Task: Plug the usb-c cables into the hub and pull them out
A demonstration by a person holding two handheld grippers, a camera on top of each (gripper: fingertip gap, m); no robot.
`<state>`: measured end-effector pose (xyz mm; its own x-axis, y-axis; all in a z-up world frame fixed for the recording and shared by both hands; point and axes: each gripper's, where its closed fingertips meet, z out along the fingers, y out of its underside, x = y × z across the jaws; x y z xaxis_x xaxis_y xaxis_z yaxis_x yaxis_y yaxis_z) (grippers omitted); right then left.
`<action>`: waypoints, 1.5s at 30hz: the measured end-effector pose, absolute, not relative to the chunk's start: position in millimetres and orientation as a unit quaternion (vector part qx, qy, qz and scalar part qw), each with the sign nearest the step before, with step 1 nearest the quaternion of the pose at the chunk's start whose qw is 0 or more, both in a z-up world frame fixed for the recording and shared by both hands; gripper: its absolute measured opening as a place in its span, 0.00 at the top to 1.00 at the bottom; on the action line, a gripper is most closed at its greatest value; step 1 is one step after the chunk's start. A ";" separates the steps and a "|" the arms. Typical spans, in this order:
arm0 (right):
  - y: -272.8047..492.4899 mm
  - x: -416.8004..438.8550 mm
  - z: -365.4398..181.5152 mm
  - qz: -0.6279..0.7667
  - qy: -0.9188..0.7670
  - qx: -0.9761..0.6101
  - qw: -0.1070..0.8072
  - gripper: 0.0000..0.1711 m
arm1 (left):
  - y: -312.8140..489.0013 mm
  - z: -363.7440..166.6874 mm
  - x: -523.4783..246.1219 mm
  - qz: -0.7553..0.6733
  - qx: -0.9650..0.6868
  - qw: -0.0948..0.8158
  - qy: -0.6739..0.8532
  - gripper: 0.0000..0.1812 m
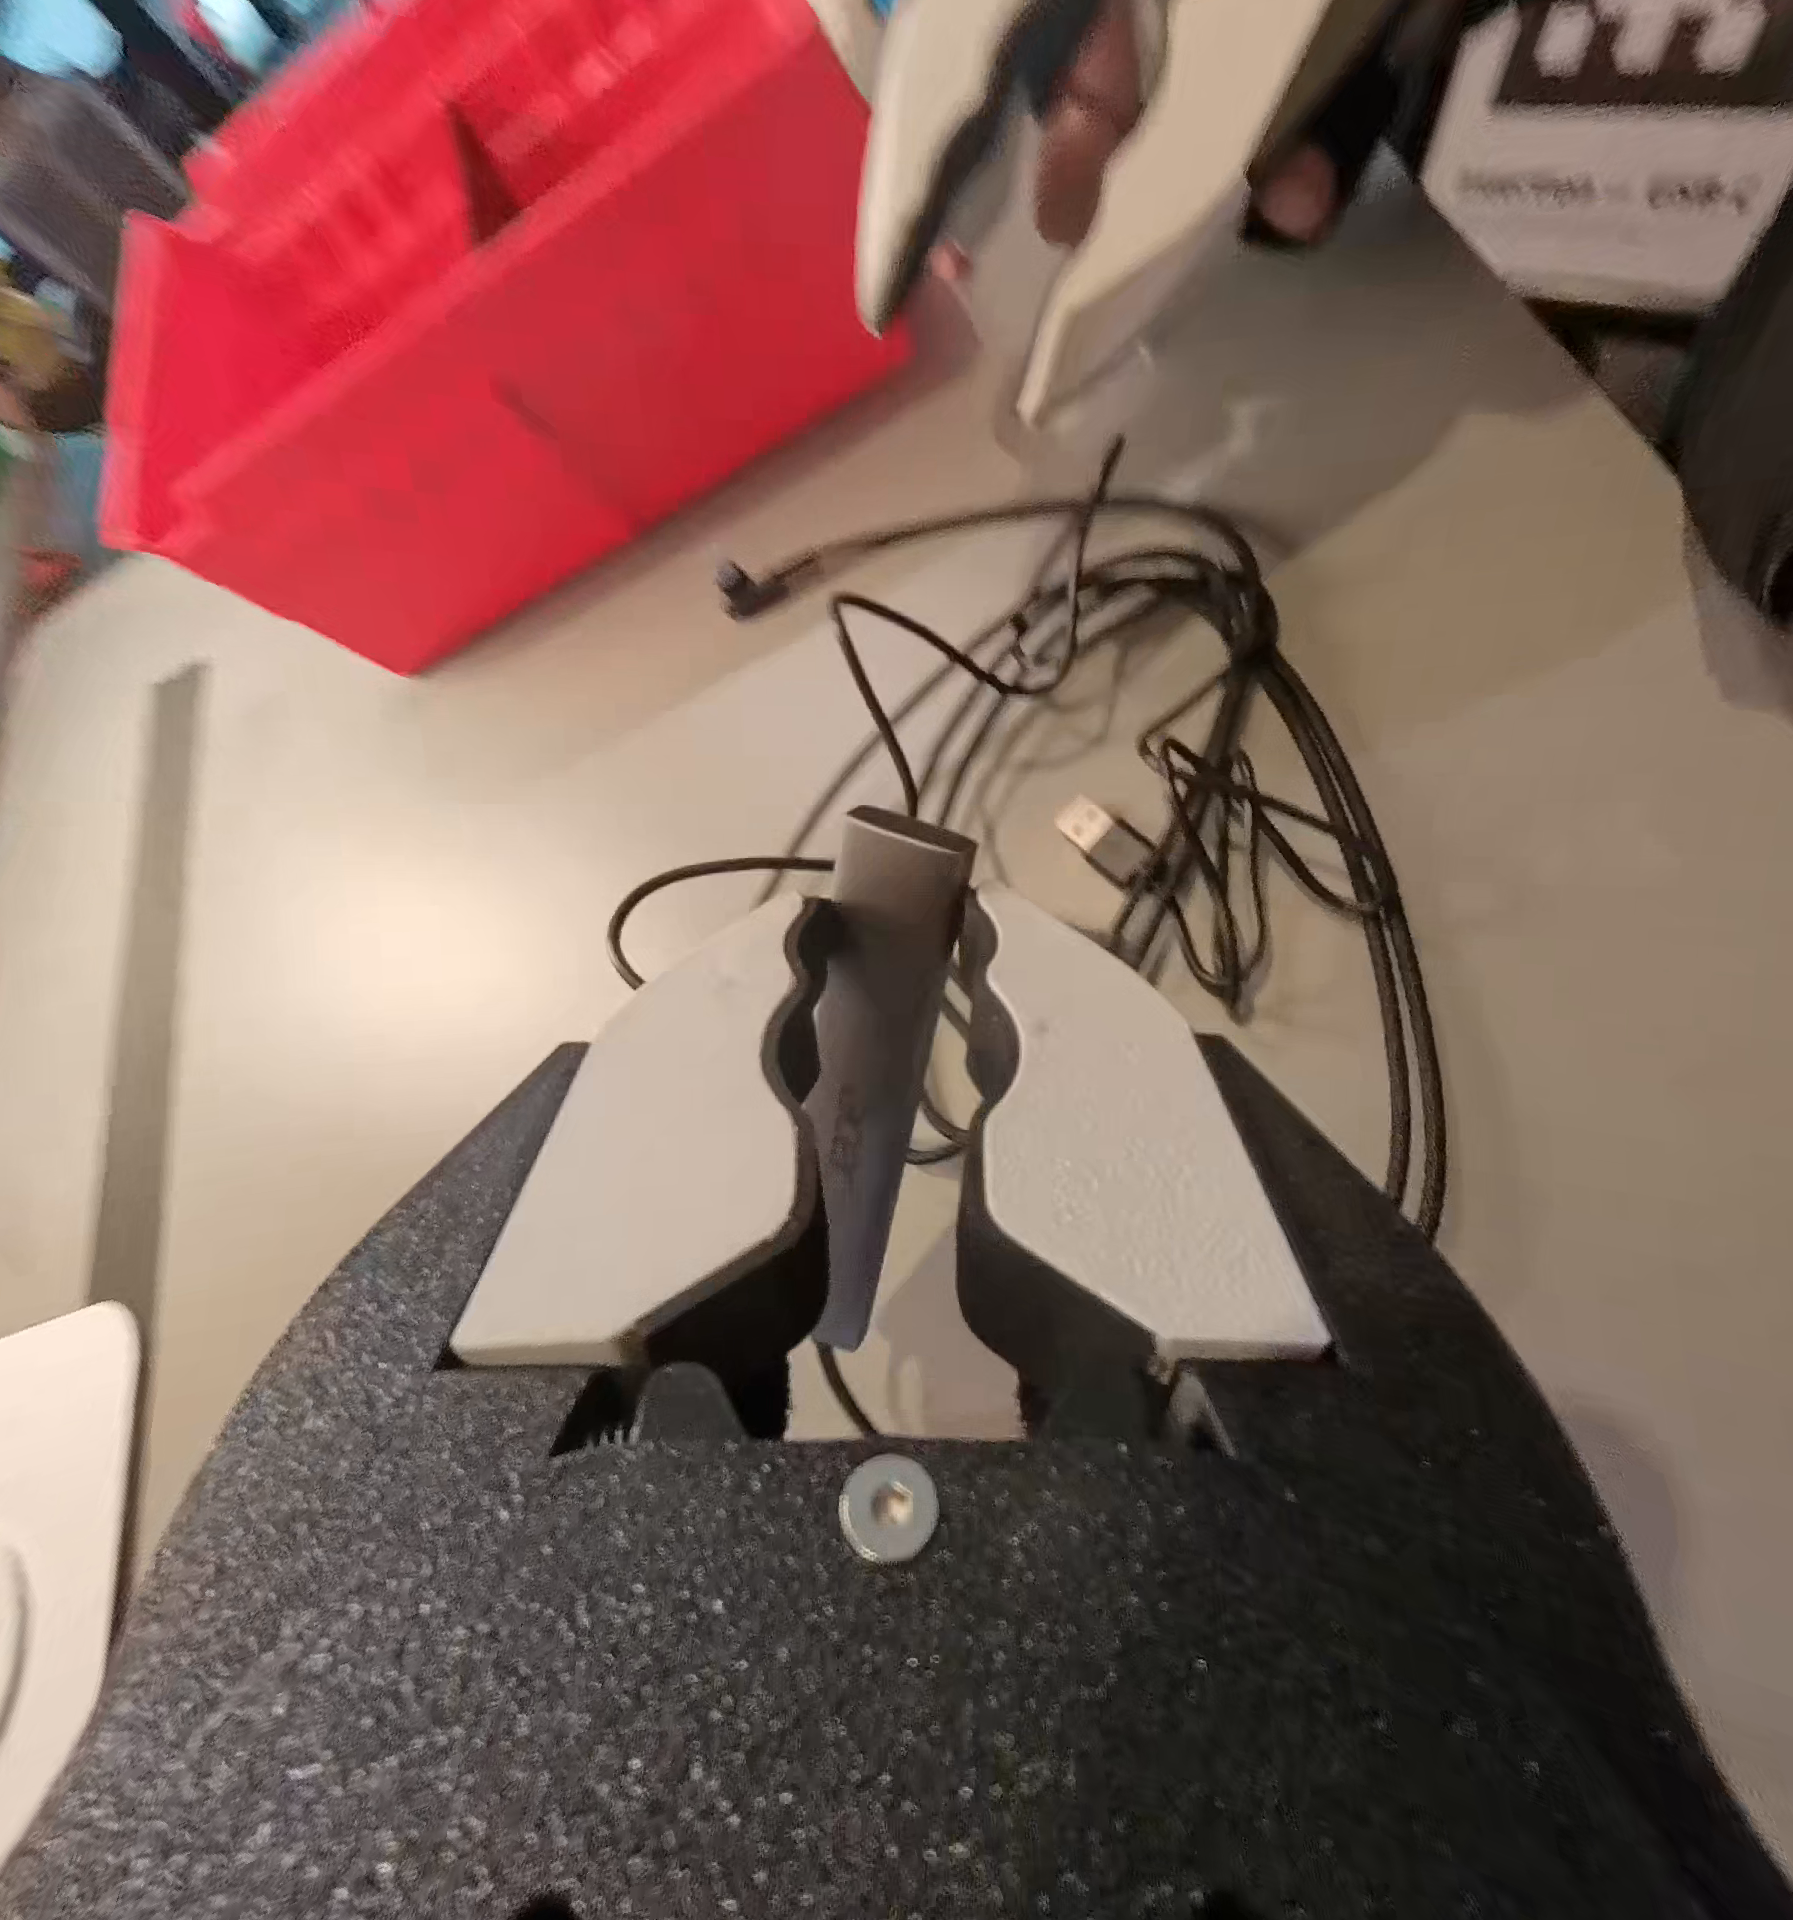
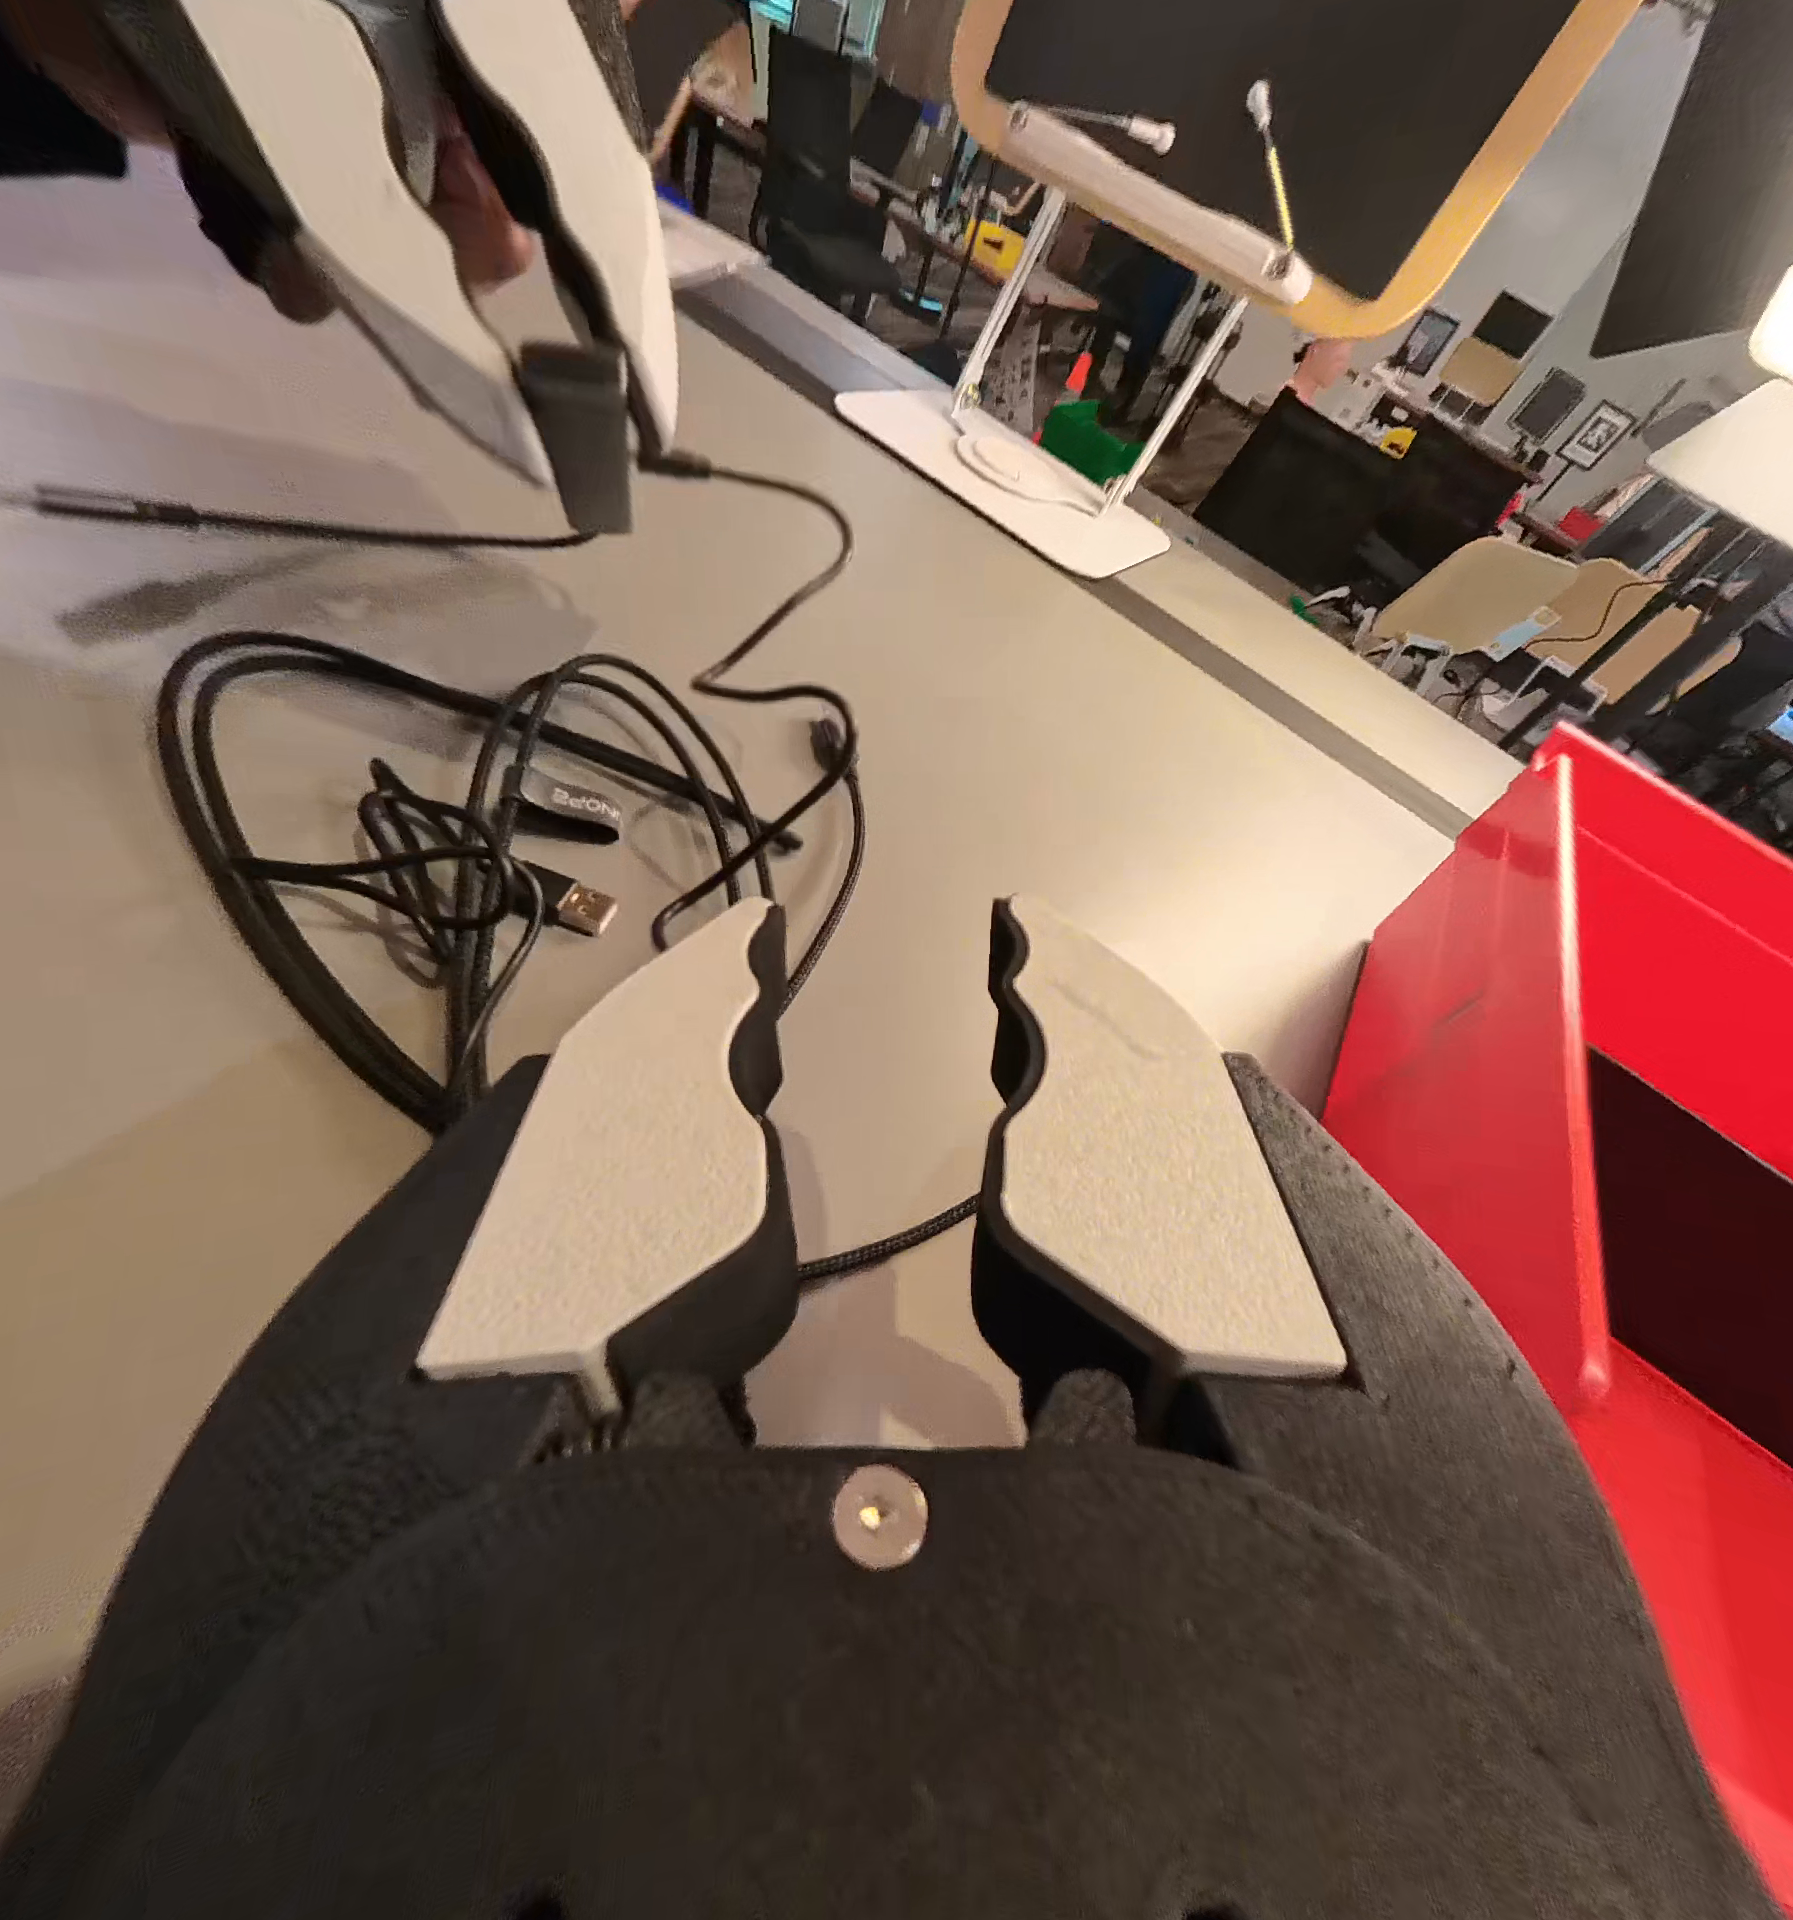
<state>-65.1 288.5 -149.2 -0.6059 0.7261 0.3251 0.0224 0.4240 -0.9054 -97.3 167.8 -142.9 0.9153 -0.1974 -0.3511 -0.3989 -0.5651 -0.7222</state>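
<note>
the left tongs (image 1: 887,914) pinch the grey hub (image 1: 887,997) edge-on and hold it lifted off the desk (image 1: 372,935), its thin lead trailing down to the loose black usb-c cables (image 2: 518,821) heaped just beyond. the right tongs (image 2: 887,920) hang spread and empty over a braided cable near the red bin (image 2: 1494,1091). judging by this, the fetching step is in hand: the next move calls for closing on a usb-c plug and lining it up with a port.
</note>
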 end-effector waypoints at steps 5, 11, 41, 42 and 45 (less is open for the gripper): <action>287.2 -63.4 -138.5 0.498 -0.753 -0.229 0.365 0.79 | 149.0 -65.1 -107.1 0.205 -0.810 0.538 0.108 0.87; 261.7 -55.9 -152.2 0.495 -0.790 -0.177 0.316 0.78 | 106.5 -0.8 -101.7 0.309 -0.757 0.574 0.049 0.87; 103.9 -73.8 -231.4 0.348 -0.919 -0.069 0.174 1.00 | -0.3 174.3 -77.5 0.505 -0.645 0.572 -0.040 0.88; 113.8 -77.1 -231.8 0.348 -0.918 -0.086 0.167 1.00 | -10.9 178.4 -75.7 0.512 -0.641 0.569 -0.048 0.88; 154.6 -93.5 -233.8 0.330 -0.918 -0.136 0.173 1.00 | -45.0 187.1 -69.9 0.533 -0.633 0.557 -0.072 0.88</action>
